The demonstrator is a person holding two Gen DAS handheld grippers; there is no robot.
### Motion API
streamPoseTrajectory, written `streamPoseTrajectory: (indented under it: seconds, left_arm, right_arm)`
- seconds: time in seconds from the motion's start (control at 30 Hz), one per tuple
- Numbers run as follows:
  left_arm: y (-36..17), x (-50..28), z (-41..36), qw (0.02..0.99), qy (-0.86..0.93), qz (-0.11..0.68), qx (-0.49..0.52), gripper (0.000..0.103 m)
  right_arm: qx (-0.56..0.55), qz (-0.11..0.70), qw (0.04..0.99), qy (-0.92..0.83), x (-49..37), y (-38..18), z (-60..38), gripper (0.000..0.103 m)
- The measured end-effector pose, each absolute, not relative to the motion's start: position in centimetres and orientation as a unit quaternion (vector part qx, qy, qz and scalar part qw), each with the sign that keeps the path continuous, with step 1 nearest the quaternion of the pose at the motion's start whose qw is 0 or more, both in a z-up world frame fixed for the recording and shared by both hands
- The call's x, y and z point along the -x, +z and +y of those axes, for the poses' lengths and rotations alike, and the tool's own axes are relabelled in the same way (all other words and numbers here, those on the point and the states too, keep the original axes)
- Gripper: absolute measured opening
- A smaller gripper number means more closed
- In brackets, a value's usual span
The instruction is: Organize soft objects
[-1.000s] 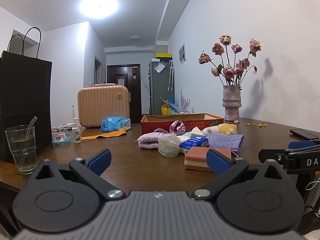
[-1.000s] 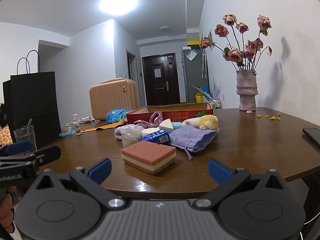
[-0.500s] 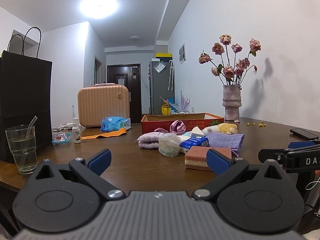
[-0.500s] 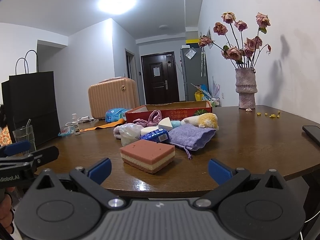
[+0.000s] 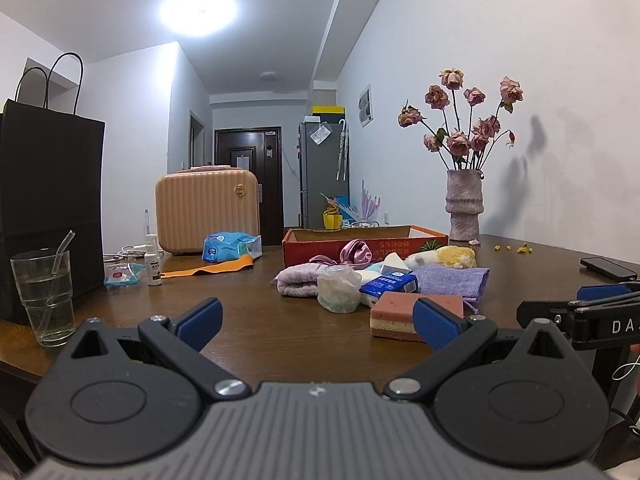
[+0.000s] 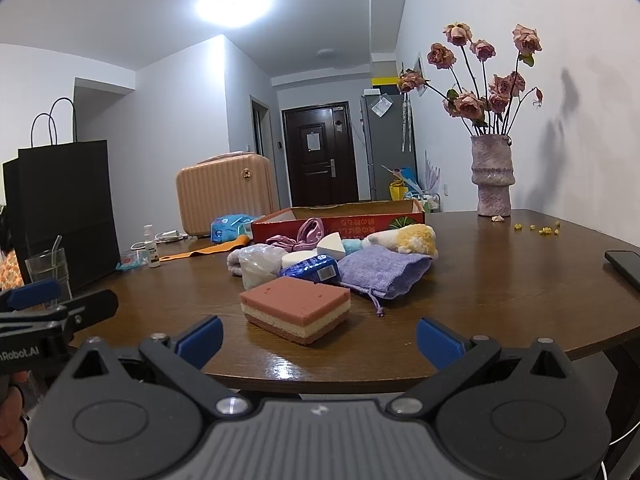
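Note:
A heap of soft things lies mid-table in front of a red cardboard box (image 5: 364,240) (image 6: 340,220). Nearest is a pink-and-cream layered sponge (image 6: 295,310) (image 5: 394,316). Behind it sit a purple drawstring pouch (image 6: 384,270) (image 5: 452,278), a blue tissue packet (image 6: 314,270) (image 5: 388,283), a clear plastic bag (image 5: 338,289) (image 6: 256,266), a folded mauve towel (image 5: 296,280), a pink scrunchie (image 6: 310,230) and a yellow plush toy (image 6: 412,240) (image 5: 454,257). My left gripper (image 5: 316,320) hovers open at the near edge, holding nothing. My right gripper (image 6: 318,340) is open too, just short of the sponge.
A glass with a straw (image 5: 44,292) and a black paper bag (image 5: 48,208) stand at the left. A peach suitcase (image 5: 208,208), a spray bottle (image 5: 153,256) and a blue wipes pack (image 5: 228,246) sit behind. A vase of roses (image 6: 492,176) and a phone (image 6: 626,264) are on the right.
The right wrist view has drifted slightly closer to the sponge. The left gripper and the objects on the table have not moved.

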State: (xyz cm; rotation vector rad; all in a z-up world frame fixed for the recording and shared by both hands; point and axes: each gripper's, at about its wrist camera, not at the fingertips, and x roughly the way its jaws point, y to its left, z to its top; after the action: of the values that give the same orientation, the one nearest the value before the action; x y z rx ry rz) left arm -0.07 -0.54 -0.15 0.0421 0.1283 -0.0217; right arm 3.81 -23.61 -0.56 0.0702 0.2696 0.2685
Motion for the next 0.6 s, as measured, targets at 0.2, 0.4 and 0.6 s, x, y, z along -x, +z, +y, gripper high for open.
streamPoseTrajectory:
  seconds: [0.2, 0.4, 0.6]
  left_arm:
    - [-0.18, 0.13, -0.48, 0.998, -0.011, 0.064, -0.021, 0.103]
    - [-0.2, 0.19, -0.51, 0.998, -0.011, 0.064, -0.022, 0.103]
    - [-0.22, 0.04, -0.51, 0.998, -0.008, 0.064, -0.021, 0.103]
  right_arm:
    - [-0.037, 0.138, 0.981, 0.134, -3.81, -0.66, -23.6, 0.103]
    - [-0.036, 0.141, 0.981, 0.132, -3.94, -0.74, -23.76, 0.103]
    - [-0.033, 0.14, 0.98, 0.135, -3.97, -0.76, -23.66, 0.103]
